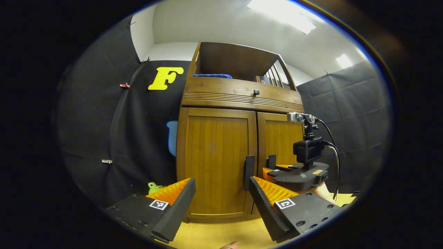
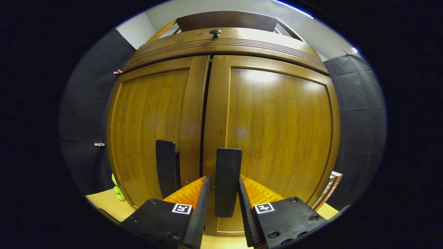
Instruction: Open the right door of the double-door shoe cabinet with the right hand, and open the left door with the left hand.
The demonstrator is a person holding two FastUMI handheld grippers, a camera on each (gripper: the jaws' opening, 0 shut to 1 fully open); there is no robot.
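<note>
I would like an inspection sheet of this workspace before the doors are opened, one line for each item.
Surface: wooden floor, bare near the cabinet.
Job's things: left door and right door both closed; left handle free.
Clutter: green toy on the floor left of the cabinet; blue cloth on its top shelf.
Grippers: left tool open, short of the doors; right tool has a finger on each side of the right handle, grip cannot be told.
Cables: black cable hangs from the right tool.
Surroundings: black cloth wall; ceiling lights on.
</note>
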